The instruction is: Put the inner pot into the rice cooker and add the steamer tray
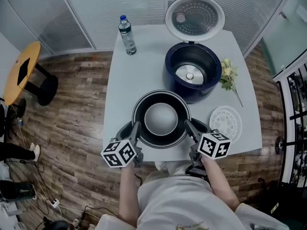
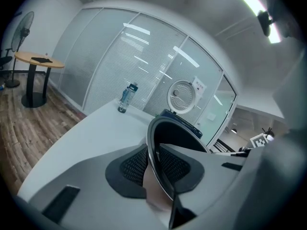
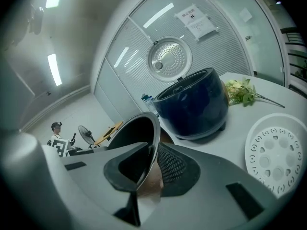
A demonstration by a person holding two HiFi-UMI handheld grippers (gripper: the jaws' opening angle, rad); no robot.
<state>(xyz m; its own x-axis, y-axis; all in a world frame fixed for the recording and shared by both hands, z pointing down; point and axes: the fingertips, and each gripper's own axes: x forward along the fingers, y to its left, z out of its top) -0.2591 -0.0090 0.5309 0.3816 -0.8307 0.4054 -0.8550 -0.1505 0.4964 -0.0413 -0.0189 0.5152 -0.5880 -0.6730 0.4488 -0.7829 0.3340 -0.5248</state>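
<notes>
Pinching the inner pot (image 1: 160, 120) by its thin rim, left tongs (image 1: 136, 130) and right tongs (image 1: 188, 127) might have slipped and dropped it.

Head view: the inner pot (image 1: 161, 119) hides the front of the rice cooker (image 1: 193, 71); the lower edge cuts off the person's torso (image 1: 177, 200); the water bottle (image 1: 127, 35) label is too small to read. Right gripper view: the dark lens rim clips the steamer tray (image 3: 274, 153); the print on the wall notice (image 3: 194, 20) is illegible.
</notes>
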